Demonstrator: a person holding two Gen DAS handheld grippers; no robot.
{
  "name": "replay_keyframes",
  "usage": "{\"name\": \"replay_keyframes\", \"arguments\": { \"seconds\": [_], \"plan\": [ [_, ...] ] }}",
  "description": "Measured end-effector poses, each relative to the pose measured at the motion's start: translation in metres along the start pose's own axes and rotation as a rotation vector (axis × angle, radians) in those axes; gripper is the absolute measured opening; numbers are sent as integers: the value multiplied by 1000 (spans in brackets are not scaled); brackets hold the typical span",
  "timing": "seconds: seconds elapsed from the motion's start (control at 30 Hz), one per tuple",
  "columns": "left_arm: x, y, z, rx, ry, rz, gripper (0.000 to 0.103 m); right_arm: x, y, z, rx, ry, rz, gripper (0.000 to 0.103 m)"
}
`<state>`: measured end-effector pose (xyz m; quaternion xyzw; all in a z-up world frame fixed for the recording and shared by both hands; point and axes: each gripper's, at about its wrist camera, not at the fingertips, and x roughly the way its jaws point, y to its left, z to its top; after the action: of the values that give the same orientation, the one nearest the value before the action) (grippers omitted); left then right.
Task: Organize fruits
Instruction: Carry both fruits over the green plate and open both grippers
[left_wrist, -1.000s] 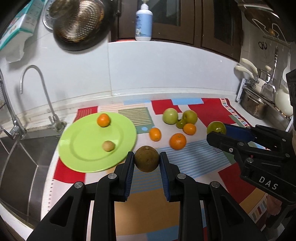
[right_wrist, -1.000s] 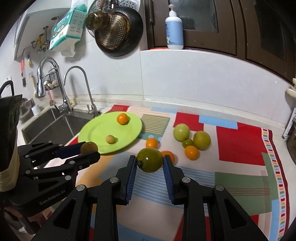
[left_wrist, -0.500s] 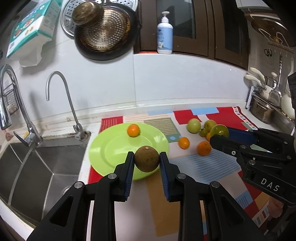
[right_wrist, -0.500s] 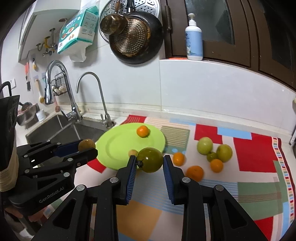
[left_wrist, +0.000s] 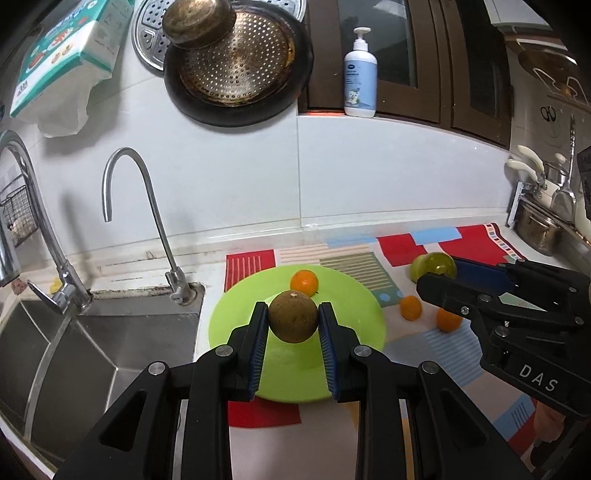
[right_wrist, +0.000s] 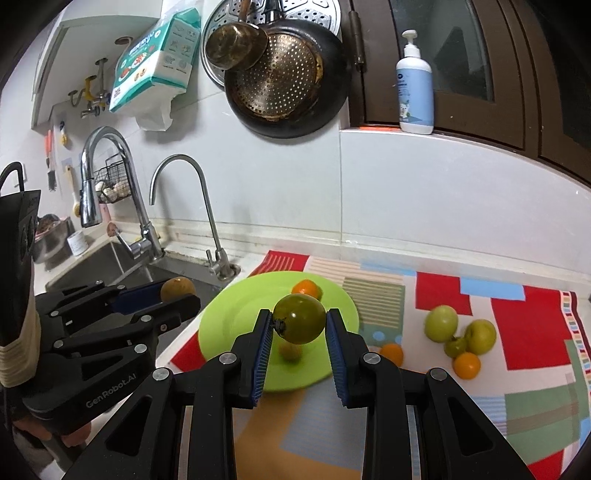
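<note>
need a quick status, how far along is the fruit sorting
Done: an orange and a small yellowish fruit lie on the plate. In hand: the left tool grips a brown fruit, the right tool a green one. Left: five fruits on the mat, such as a green one.

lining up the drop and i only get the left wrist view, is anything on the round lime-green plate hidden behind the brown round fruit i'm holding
observer: yes, a small round tan fruit lies on the lime-green plate, nearer you than the small orange.
operator: is the right gripper shut on its fruit, i only see it side-on
observer: yes, the right gripper has both blue pads against a round dark green fruit.
operator: what's on the mat behind that gripper
observer: two pale green round fruits on the patchwork mat, with a small green fruit between them.
</note>
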<state>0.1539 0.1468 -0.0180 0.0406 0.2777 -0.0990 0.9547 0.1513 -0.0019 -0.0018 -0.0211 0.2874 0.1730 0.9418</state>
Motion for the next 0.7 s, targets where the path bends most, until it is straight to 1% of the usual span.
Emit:
{"name": "replay_keyframes", "arguments": {
  "seconds": [0.27, 0.43, 0.7],
  "plan": [
    [33, 17, 8, -1, 15, -13, 28, 39, 3, 10, -1, 30, 3, 31],
    [60, 25, 11, -2, 38, -19, 28, 68, 0, 15, -4, 61, 6, 31],
    [107, 32, 4, 0, 107, -14, 28, 114, -10, 12, 16, 119, 24, 31]
  ]
}}
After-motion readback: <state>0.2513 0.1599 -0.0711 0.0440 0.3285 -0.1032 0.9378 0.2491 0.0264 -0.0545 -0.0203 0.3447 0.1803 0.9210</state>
